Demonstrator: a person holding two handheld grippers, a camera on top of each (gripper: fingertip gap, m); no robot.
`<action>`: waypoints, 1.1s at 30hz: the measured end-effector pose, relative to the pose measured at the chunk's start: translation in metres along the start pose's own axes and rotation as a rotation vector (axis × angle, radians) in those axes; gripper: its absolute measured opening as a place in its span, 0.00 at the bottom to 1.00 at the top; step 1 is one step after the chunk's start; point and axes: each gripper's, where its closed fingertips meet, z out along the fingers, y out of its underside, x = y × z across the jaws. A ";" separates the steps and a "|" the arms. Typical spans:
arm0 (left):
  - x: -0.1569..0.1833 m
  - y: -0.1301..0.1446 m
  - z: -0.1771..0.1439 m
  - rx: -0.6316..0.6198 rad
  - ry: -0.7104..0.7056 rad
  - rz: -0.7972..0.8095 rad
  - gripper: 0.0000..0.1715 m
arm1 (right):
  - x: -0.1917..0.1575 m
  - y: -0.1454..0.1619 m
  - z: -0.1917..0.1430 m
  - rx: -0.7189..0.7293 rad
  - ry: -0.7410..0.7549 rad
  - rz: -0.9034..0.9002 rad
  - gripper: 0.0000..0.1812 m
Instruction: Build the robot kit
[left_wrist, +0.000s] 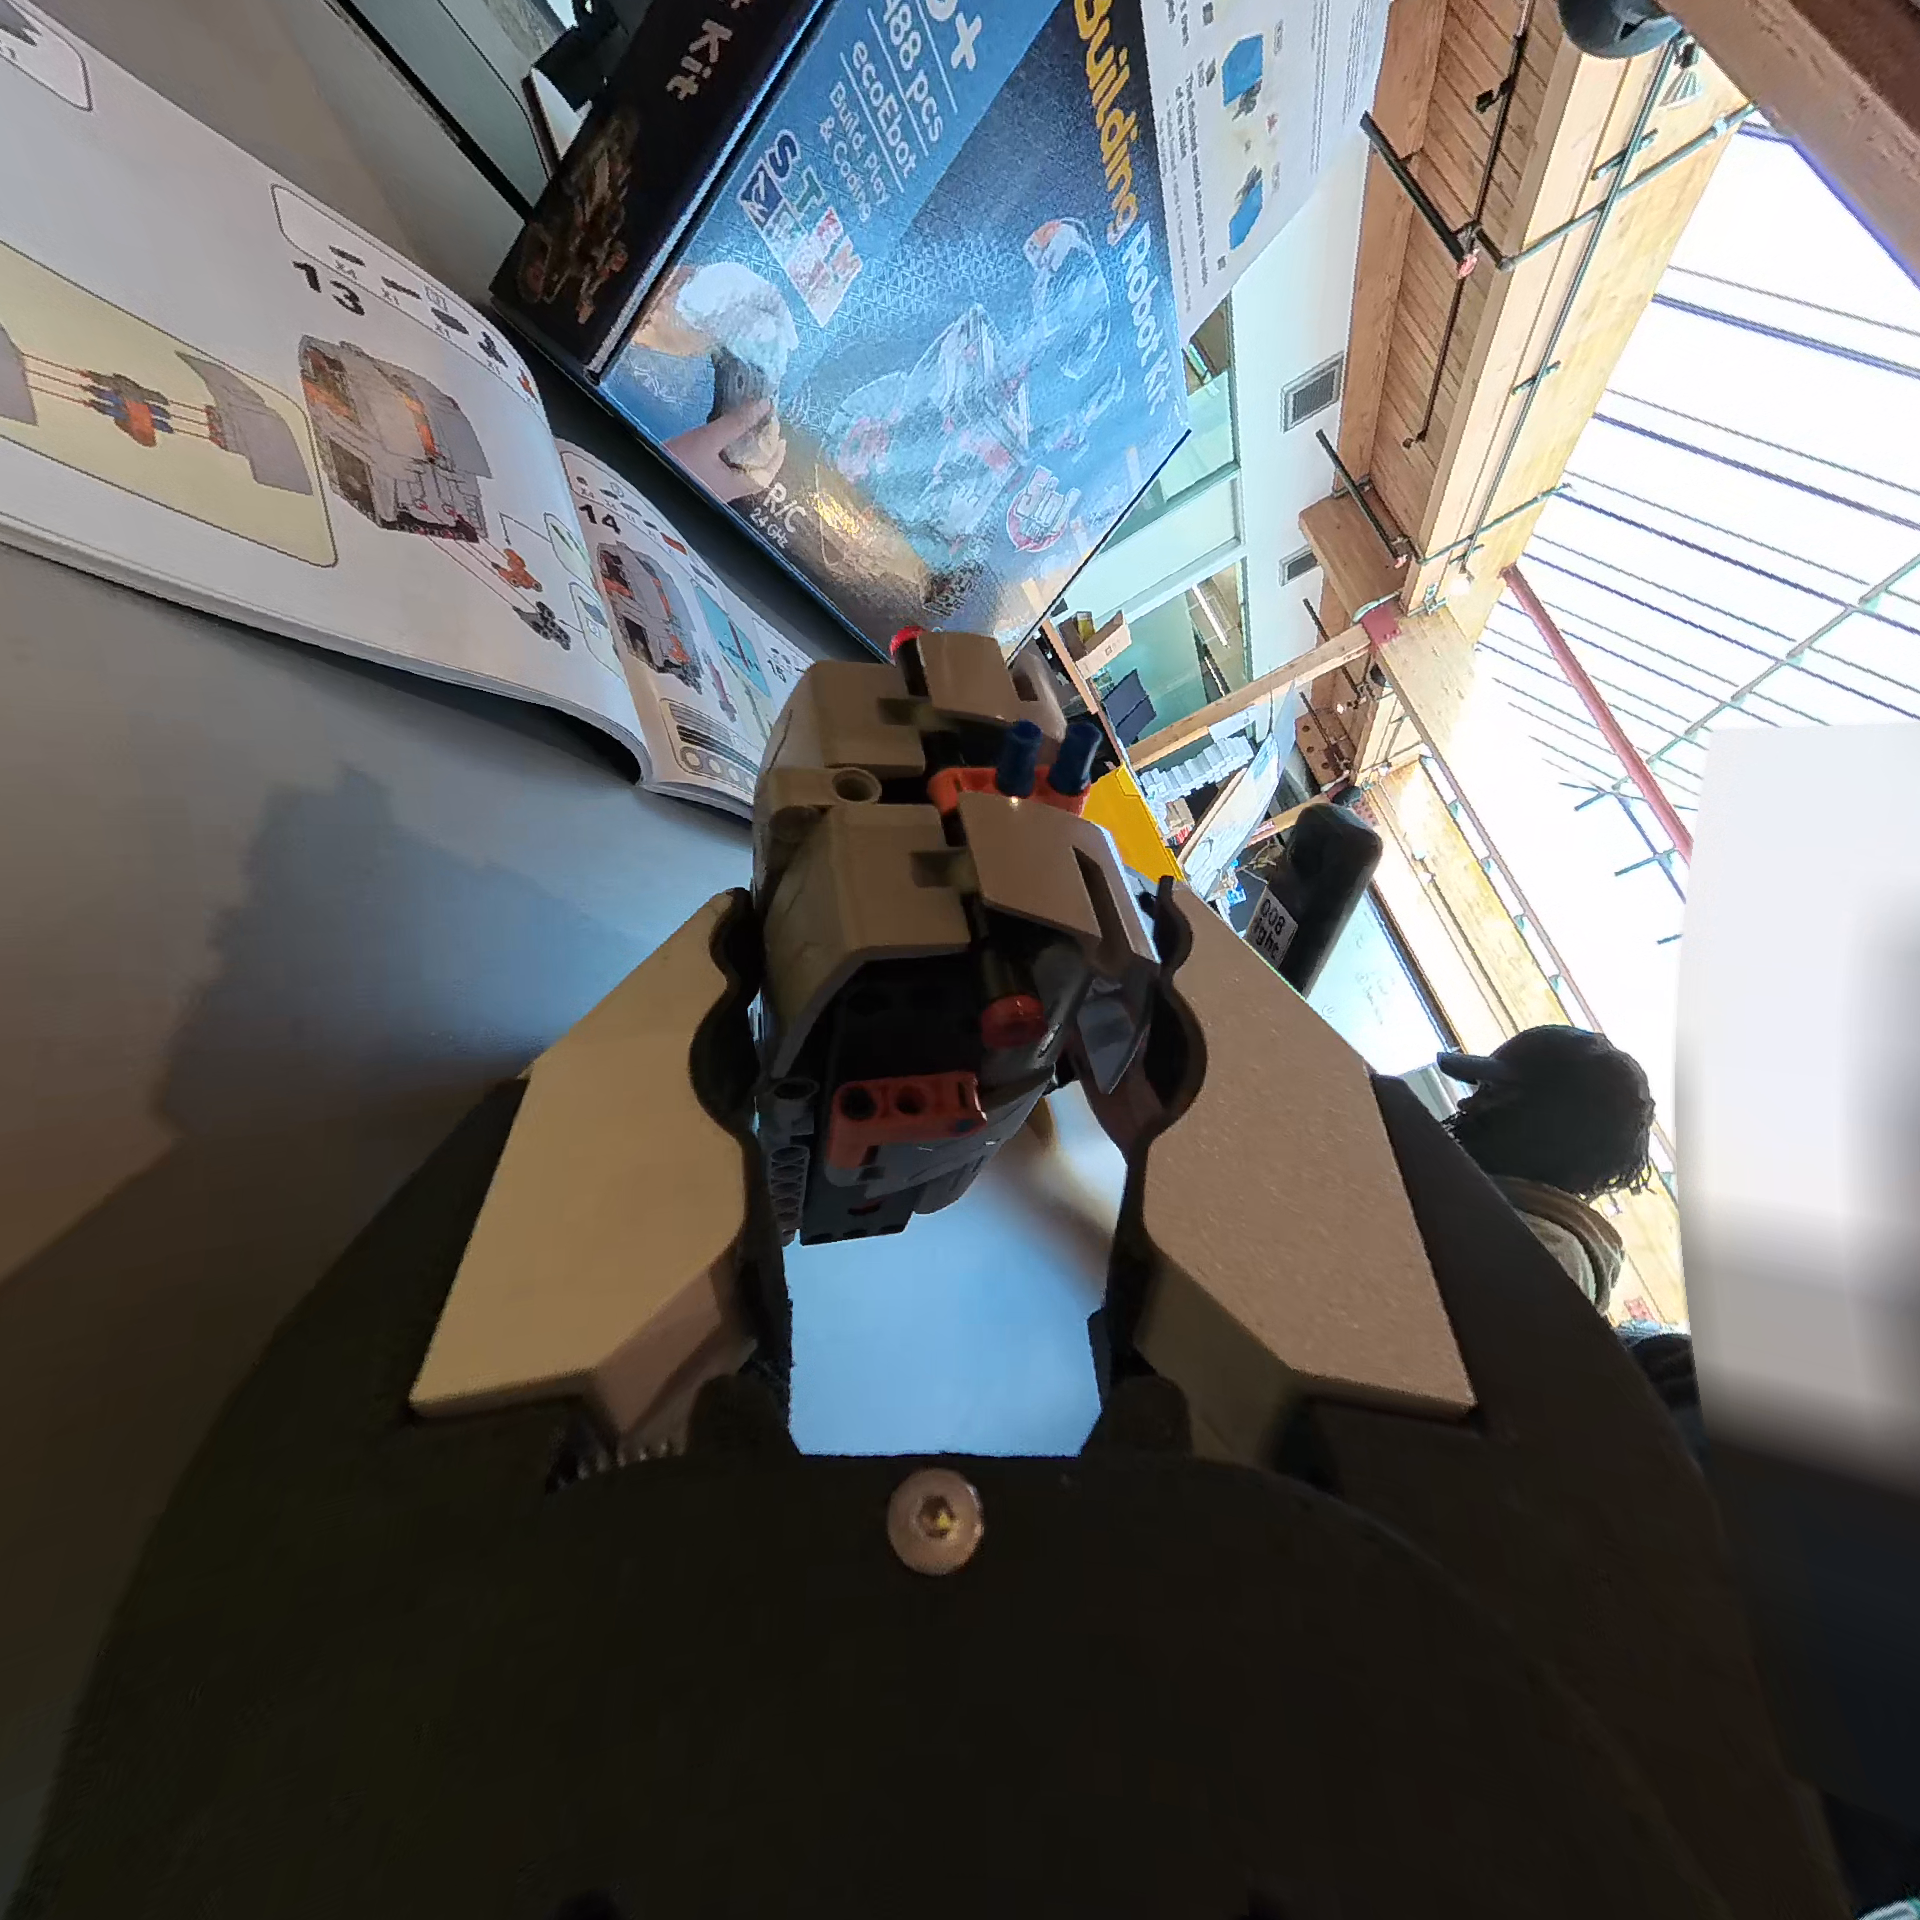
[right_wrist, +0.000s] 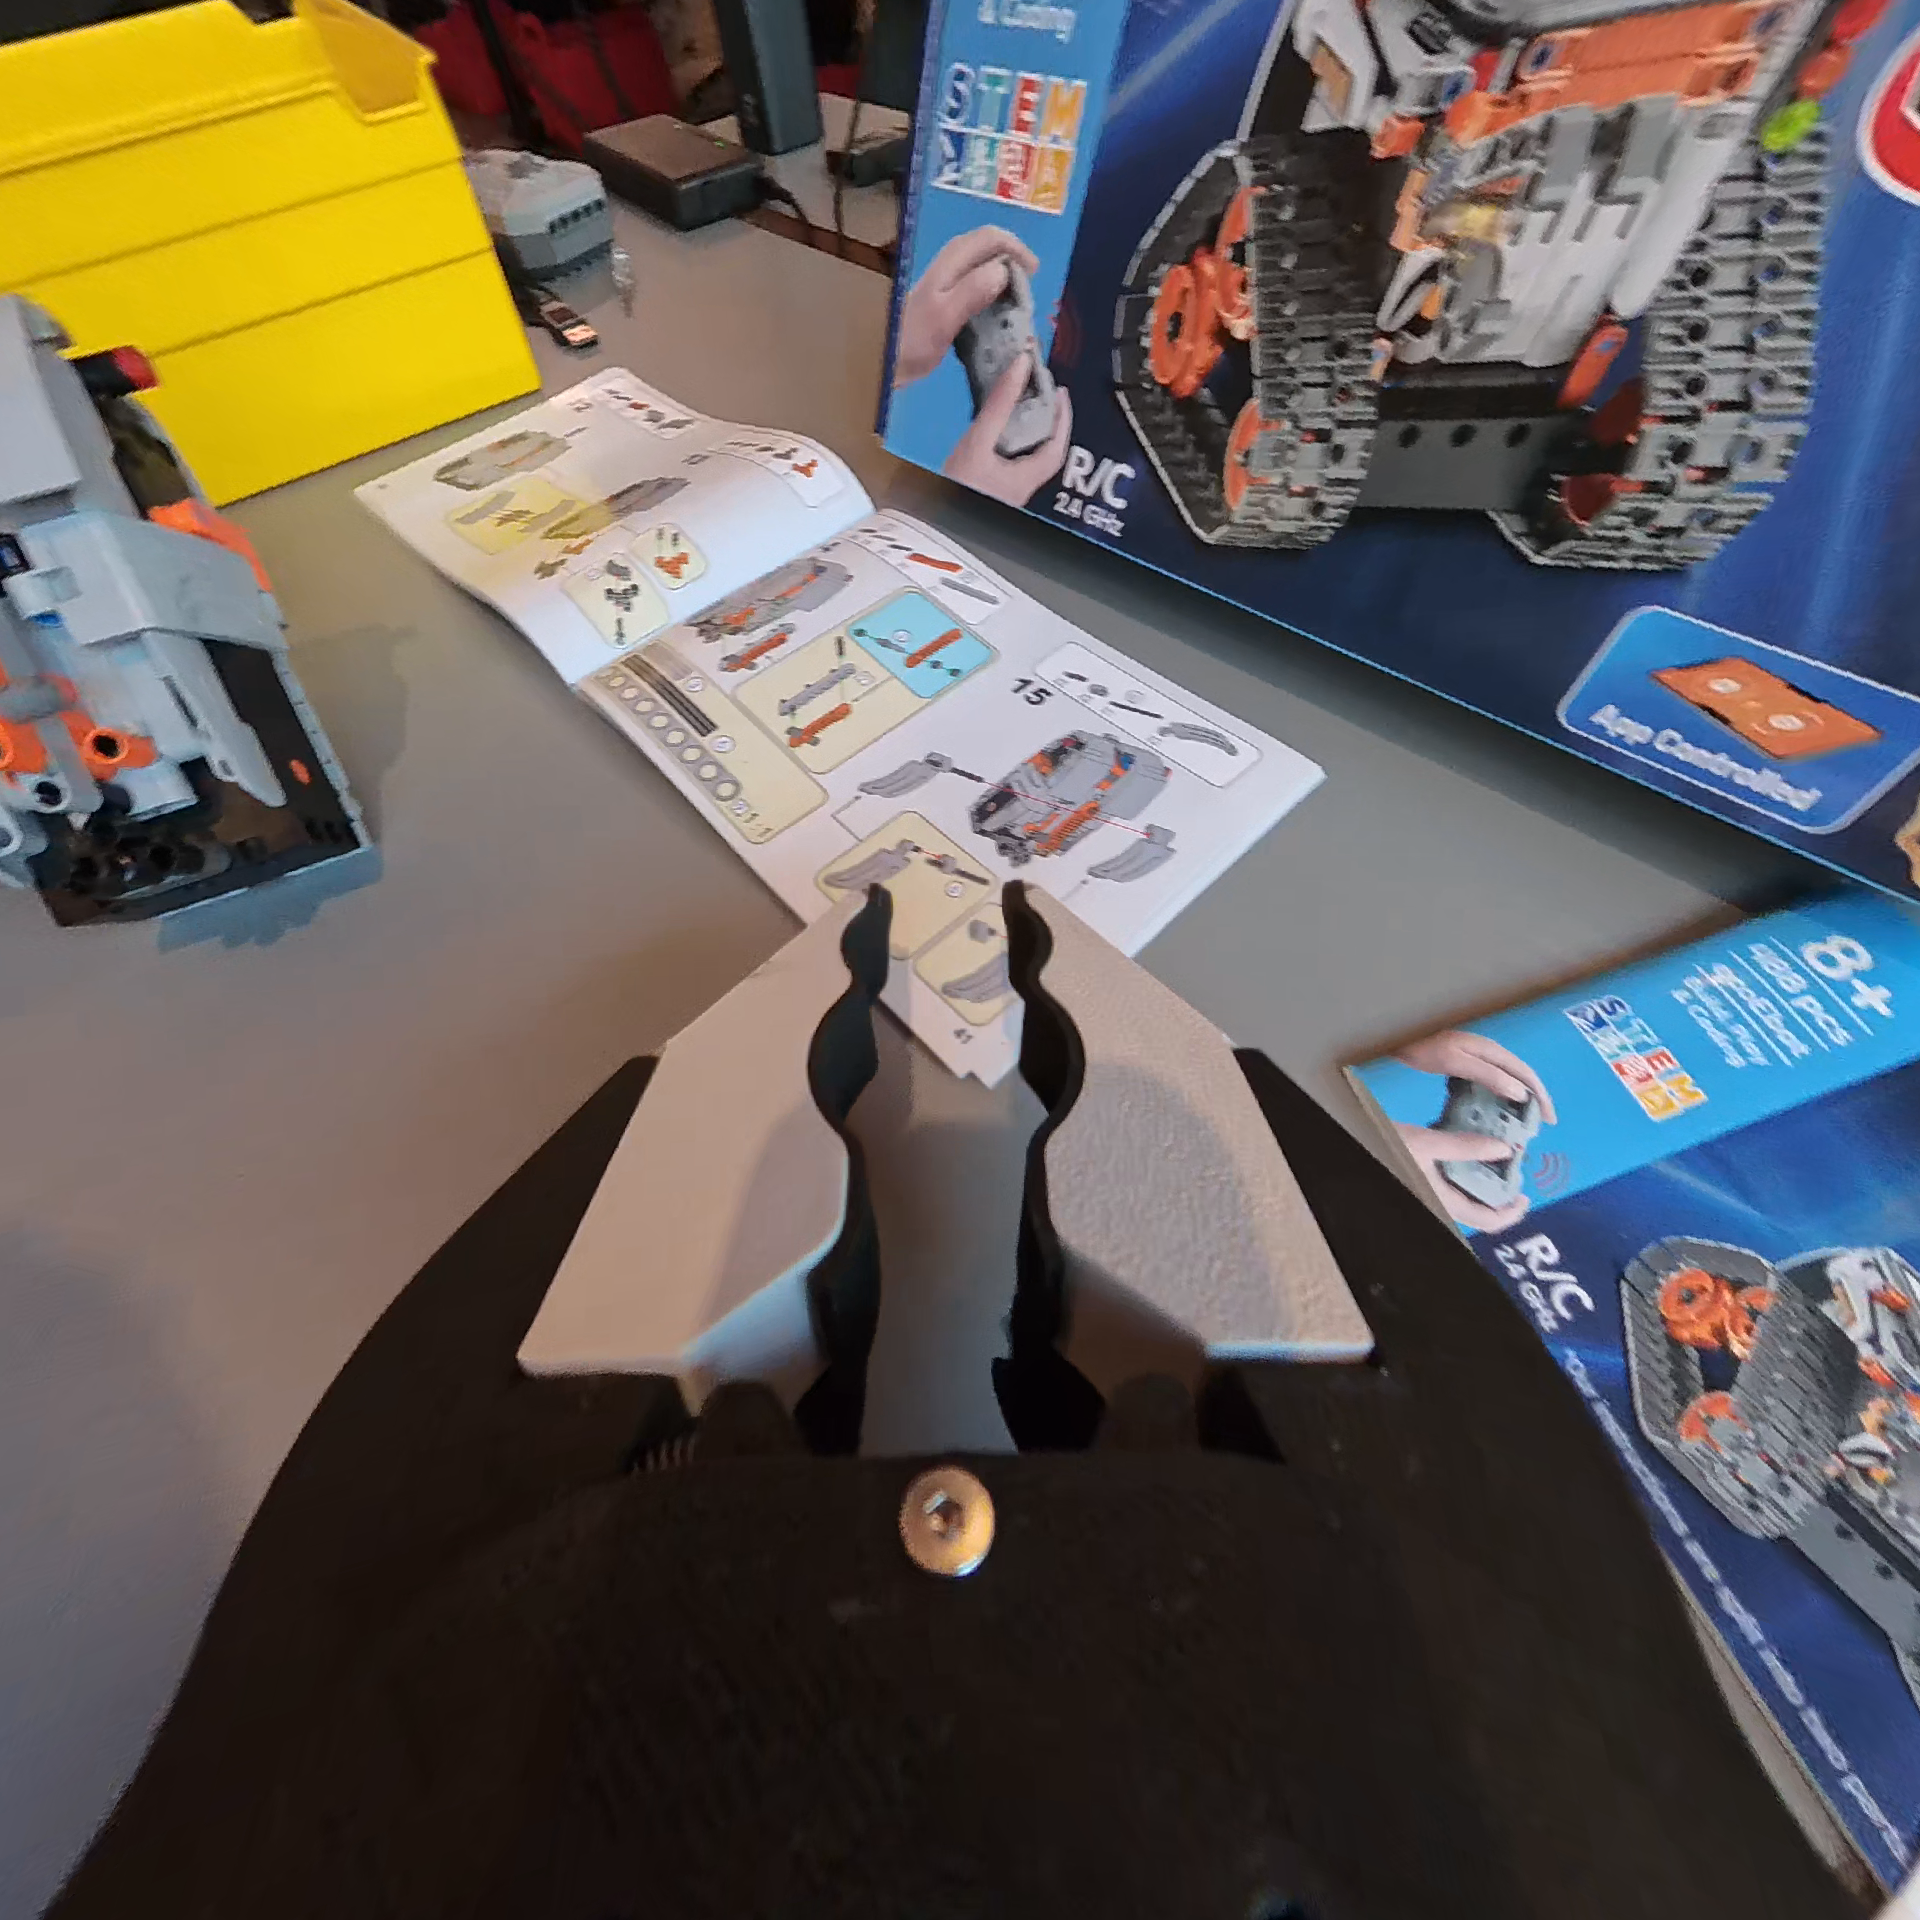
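Observation:
My left gripper (left_wrist: 951, 904) is shut on a part-built model (left_wrist: 914, 935) of grey, black and orange building pieces, with two blue pins sticking out of its far end. The same model shows at the left edge of the right wrist view (right_wrist: 156, 675), low over the grey table (right_wrist: 468, 1039). My right gripper (right_wrist: 945, 899) is open and empty, its jaws a little apart. Its tips hover over the near corner of an open instruction booklet (right_wrist: 831, 665). The booklet also shows in the left wrist view (left_wrist: 312, 416).
A large blue kit box (right_wrist: 1455, 364) stands behind the booklet, and it shows in the left wrist view (left_wrist: 914, 312) too. A second blue box (right_wrist: 1714, 1299) lies flat at the right. A yellow bin (right_wrist: 239, 239) stands at the back left. A person (left_wrist: 1548, 1112) sits farther off. Some 20 cm of space lies between my two pairs of fingers.

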 end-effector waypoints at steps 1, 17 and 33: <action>0.000 0.000 0.000 -0.002 0.001 0.002 0.43 | 0.005 0.001 0.000 -0.005 0.017 0.013 0.09; 0.000 0.000 0.001 -0.005 0.004 -0.002 0.43 | 0.019 0.003 -0.002 -0.016 0.086 0.050 0.00; 0.000 0.000 0.001 -0.005 0.005 -0.005 0.43 | 0.016 0.004 0.000 -0.028 0.076 0.034 0.00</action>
